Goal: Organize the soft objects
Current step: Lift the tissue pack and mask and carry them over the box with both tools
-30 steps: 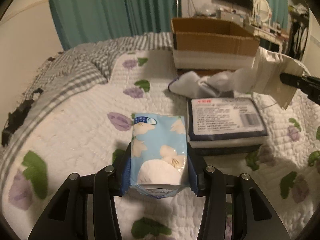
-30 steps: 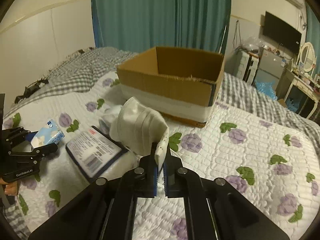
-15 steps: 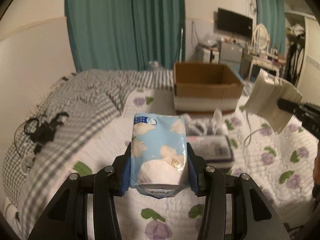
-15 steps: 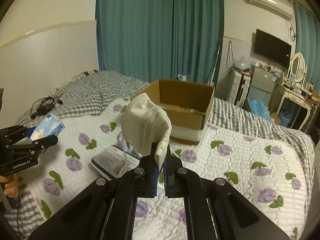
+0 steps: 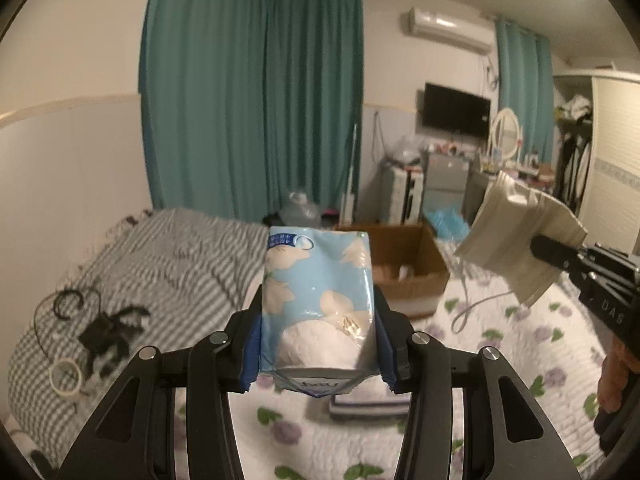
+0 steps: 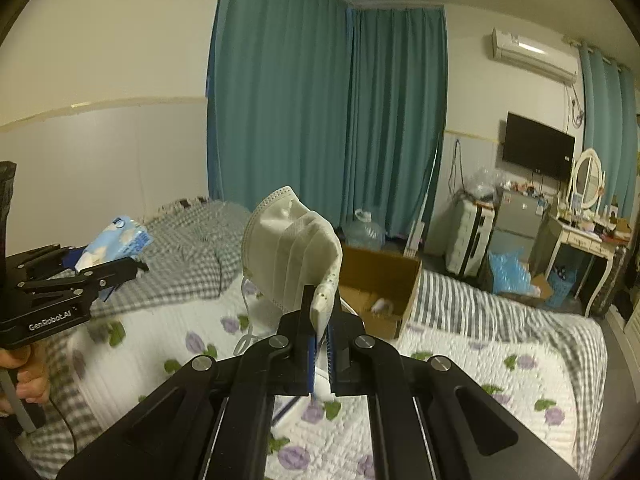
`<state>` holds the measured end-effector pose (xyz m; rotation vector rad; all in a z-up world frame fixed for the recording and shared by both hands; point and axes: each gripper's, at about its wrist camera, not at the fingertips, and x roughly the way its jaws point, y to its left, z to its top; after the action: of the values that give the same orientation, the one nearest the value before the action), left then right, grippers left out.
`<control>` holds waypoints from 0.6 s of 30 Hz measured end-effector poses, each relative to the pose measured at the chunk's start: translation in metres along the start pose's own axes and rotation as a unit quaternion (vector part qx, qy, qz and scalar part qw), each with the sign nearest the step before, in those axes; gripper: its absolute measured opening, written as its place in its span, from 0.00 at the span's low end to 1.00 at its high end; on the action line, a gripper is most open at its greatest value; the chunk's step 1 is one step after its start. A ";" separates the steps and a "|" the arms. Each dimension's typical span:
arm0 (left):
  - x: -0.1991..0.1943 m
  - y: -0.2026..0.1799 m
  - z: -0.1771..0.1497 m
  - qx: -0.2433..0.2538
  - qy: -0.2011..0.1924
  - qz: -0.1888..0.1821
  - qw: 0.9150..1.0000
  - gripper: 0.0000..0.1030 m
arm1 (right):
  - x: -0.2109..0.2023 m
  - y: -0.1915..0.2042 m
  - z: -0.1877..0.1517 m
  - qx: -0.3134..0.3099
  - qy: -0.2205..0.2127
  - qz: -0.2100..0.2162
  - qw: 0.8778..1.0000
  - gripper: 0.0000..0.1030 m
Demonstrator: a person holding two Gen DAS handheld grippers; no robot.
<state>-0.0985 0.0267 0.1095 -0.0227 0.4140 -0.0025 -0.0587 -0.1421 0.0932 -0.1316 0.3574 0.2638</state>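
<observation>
My left gripper [image 5: 318,344] is shut on a light blue tissue pack [image 5: 318,300] and holds it high above the bed; it also shows in the right wrist view [image 6: 116,244]. My right gripper [image 6: 322,320] is shut on a stack of white face masks [image 6: 290,256], also raised; the masks show at the right of the left wrist view [image 5: 520,236]. An open cardboard box [image 5: 404,268] sits on the quilt beyond both, with small pale things inside [image 6: 380,304].
The flowered white quilt [image 6: 500,364] covers the bed, with a grey checked blanket [image 5: 160,264] at the left. A black cable tangle [image 5: 104,328] and a tape ring [image 5: 66,376] lie on it. A dark-edged flat pack [image 5: 368,404] lies below my left gripper.
Both grippers have risen well above the bed with their loads still held. The box and the flat pack now look farther off and lower in view.
</observation>
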 end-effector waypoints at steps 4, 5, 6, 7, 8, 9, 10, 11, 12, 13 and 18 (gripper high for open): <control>-0.002 0.001 0.021 0.000 -0.023 -0.001 1.000 0.44 | -0.011 0.003 0.020 -0.005 -0.021 -0.001 1.000 0.04; -0.002 0.002 0.028 -0.001 -0.028 -0.001 1.000 0.44 | -0.013 0.004 0.026 -0.007 -0.026 -0.002 1.000 0.04; -0.001 0.002 0.032 -0.002 -0.033 -0.001 0.999 0.44 | -0.014 0.004 0.030 -0.008 -0.029 -0.002 1.000 0.04; -0.001 0.003 0.040 -0.003 -0.039 0.000 0.999 0.44 | -0.014 0.004 0.035 -0.008 -0.033 -0.002 0.999 0.04; -0.001 0.002 0.044 -0.003 -0.044 0.000 0.999 0.44 | -0.014 0.004 0.040 -0.009 -0.036 -0.001 0.999 0.04; -0.001 0.002 0.050 -0.003 -0.050 -0.001 0.999 0.44 | -0.015 0.004 0.044 -0.010 -0.039 -0.001 0.999 0.04; -0.001 0.002 0.055 -0.002 -0.055 -0.001 0.998 0.44 | -0.015 0.004 0.048 -0.011 -0.043 -0.002 0.999 0.04; 0.000 0.002 0.060 -0.002 -0.059 -0.001 0.998 0.44 | -0.014 0.003 0.053 -0.012 -0.047 -0.002 0.999 0.04; 0.001 0.002 0.065 -0.001 -0.064 -0.002 0.998 0.44 | -0.014 0.002 0.058 -0.013 -0.051 -0.003 0.999 0.04; 0.002 0.001 0.069 0.000 -0.068 -0.002 0.998 0.44 | -0.013 0.002 0.064 -0.013 -0.056 -0.003 0.998 0.04; 0.015 -0.001 0.092 0.004 -0.084 -0.006 0.996 0.44 | -0.004 -0.007 0.087 -0.015 -0.073 -0.003 0.997 0.04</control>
<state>-0.0475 0.0274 0.1873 -0.0179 0.2451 -0.0146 -0.0321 -0.1345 0.1763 -0.1418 0.2079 0.2721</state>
